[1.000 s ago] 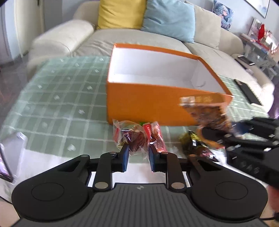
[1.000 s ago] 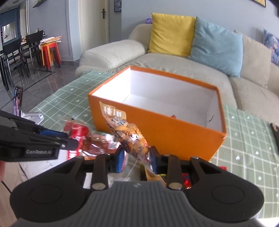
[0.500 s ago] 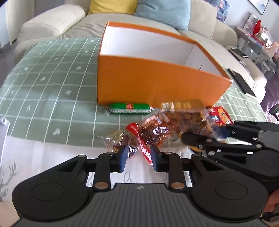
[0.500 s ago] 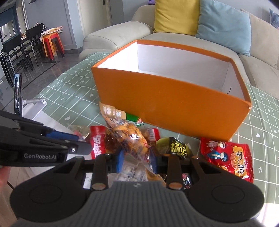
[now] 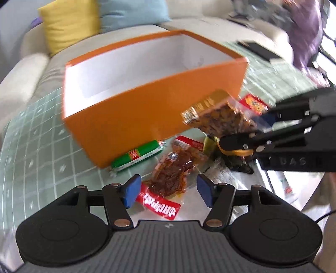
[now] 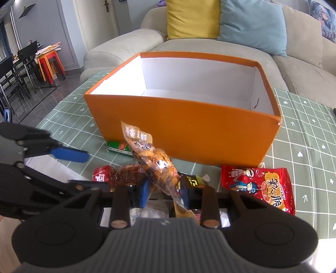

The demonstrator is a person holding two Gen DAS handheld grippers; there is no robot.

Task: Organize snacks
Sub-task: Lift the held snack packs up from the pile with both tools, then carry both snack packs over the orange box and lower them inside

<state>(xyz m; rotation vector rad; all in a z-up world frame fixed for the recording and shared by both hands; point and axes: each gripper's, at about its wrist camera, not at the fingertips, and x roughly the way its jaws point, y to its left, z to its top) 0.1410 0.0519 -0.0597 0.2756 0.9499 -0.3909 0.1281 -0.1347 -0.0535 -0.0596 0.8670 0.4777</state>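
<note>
An open orange box with a white inside stands on the green checked tablecloth. My left gripper is open, with a red-brown snack packet lying on the table between its fingers. My right gripper is shut on a clear bag of brown snacks and holds it in front of the box; that bag also shows in the left wrist view. A green sausage stick lies against the box front.
A red snack bag lies on the cloth right of my right gripper. A black-and-yellow packet lies beside the held bag. A beige sofa with yellow and blue cushions stands behind the table.
My left gripper has opened and let go of the red-brown packet, which now lies on the table. My right gripper still holds the clear bag in front of the box.
</note>
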